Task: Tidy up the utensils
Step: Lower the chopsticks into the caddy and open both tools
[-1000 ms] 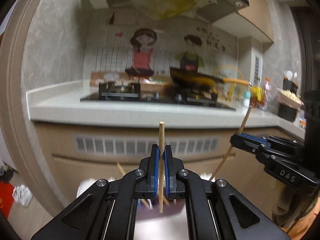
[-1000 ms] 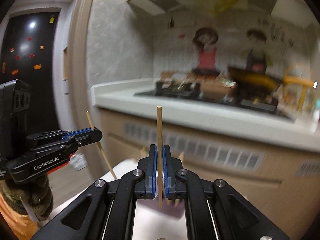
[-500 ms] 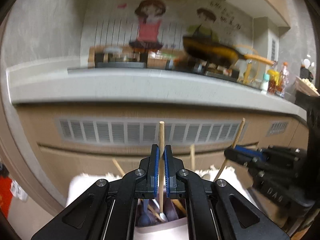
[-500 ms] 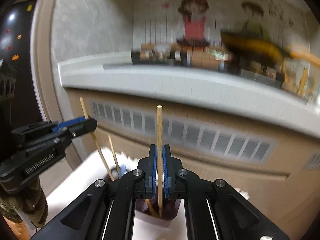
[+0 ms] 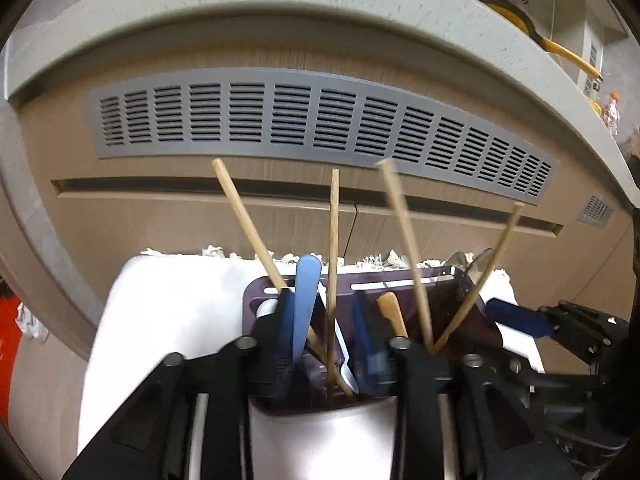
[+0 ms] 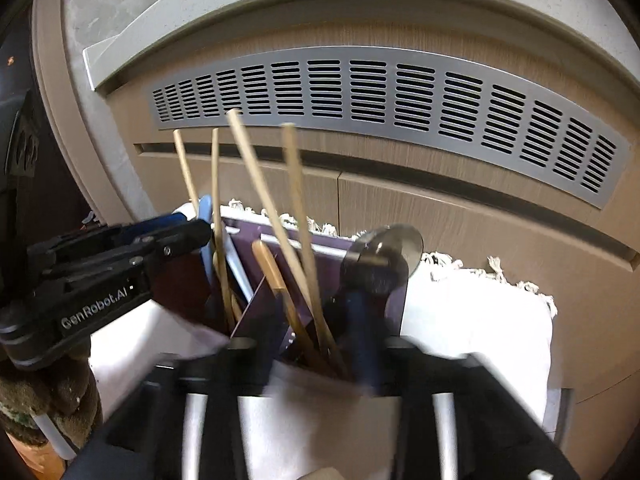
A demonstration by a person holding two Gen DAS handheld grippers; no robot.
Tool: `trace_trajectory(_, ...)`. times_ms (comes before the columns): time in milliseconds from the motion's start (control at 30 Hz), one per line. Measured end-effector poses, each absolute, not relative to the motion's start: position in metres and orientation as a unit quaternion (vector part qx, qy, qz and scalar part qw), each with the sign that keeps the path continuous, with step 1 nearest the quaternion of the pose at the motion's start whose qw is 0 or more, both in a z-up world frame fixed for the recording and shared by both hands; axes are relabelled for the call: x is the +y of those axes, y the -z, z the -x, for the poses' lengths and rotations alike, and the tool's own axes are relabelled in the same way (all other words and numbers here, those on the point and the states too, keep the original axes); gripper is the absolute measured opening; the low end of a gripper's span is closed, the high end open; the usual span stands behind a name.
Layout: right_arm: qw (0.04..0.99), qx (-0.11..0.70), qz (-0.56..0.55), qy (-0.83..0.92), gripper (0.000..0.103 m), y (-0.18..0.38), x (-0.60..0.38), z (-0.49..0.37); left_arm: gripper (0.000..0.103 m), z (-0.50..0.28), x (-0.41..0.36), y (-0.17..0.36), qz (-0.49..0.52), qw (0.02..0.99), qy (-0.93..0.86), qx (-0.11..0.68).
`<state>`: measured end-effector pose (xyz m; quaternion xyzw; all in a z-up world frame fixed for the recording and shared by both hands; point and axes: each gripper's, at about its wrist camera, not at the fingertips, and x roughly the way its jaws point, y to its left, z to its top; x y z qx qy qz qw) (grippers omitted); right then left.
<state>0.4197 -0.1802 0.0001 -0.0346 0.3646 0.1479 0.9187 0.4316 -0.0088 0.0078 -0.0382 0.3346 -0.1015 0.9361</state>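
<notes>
Both claws hang low over the purple utensil holder (image 5: 256,300), which stands on a white fringed cloth (image 5: 168,312) in front of the brown cabinet front with its grey vent grille (image 5: 312,120).

The left claw (image 5: 324,344) is opening: its blue pads stand apart on either side of a thin wooden chopstick (image 5: 333,264), which rises nearly upright between them with its lower end down inside the holder. The pads no longer appear to press on it.

The right claw (image 6: 316,344) is opening too, with two blurred chopsticks (image 6: 276,216) leaning between its spread fingers, their tips sunk in the holder's right-hand part; which of them it carried cannot be told.

Also in the holder are a pale blue handle (image 5: 306,300), a short wooden handle (image 5: 390,312) and some metal spoons (image 5: 468,260) at its far right corner.

The risks lie in the withdrawal. The chopsticks lean loosely, so a finger brushing one on the way up could flick it out over the holder's rim onto the cloth. The claws are close beside each other over the holder and could knock together. A pad catching the holder's wall might tip the light container, spilling everything already sorted.
</notes>
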Motion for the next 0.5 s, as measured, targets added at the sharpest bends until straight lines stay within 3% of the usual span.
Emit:
trace_trajectory(100, 0.926, 0.349, 0.032, -0.140, 0.066, -0.011, -0.183, -0.396, 0.064, -0.404, -0.009, -0.019, 0.019, 0.945, 0.089, 0.314)
trace_trajectory(333, 0.945, 0.298, 0.012, -0.135, 0.089, -0.027, -0.192, -0.295, 0.087, -0.299, 0.002, -0.039, 0.014, 0.967, 0.062, 0.245)
trace_trajectory(500, 0.947, 0.291, -0.022, -0.134, 0.095, -0.027, -0.202, -0.234, 0.101, -0.215, 0.000, -0.039, -0.005, 0.976, 0.045, 0.212)
